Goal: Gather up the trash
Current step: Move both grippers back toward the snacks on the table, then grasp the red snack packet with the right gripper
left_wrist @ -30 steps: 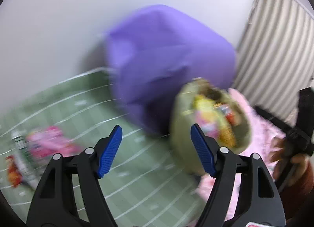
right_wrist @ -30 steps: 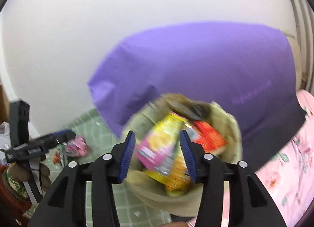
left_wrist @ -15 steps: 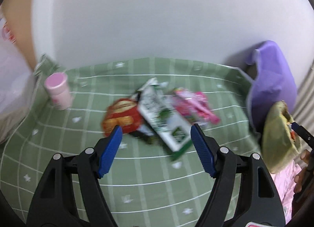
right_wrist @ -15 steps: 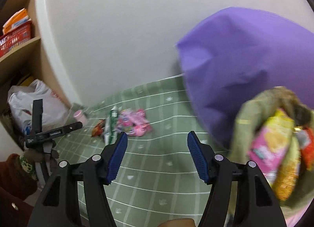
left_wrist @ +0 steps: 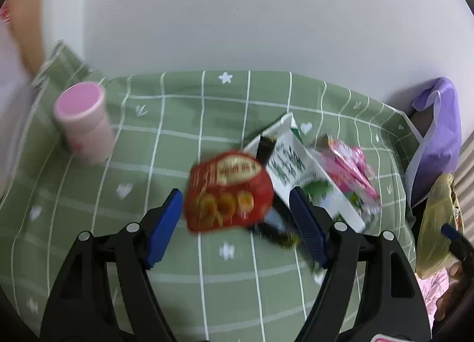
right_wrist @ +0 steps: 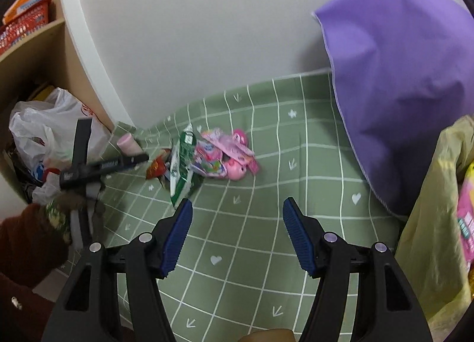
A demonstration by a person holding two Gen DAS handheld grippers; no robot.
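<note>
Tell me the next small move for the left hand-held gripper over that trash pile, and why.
Probably ease the left hand-held gripper down a little and close on the red snack packet. Its jaws stand open with nothing gripped, and the packet lies on the green checked cloth right between the blue pads, nearest of the pile. The white and green carton lies close beside it, so keep the grip narrow.
</note>
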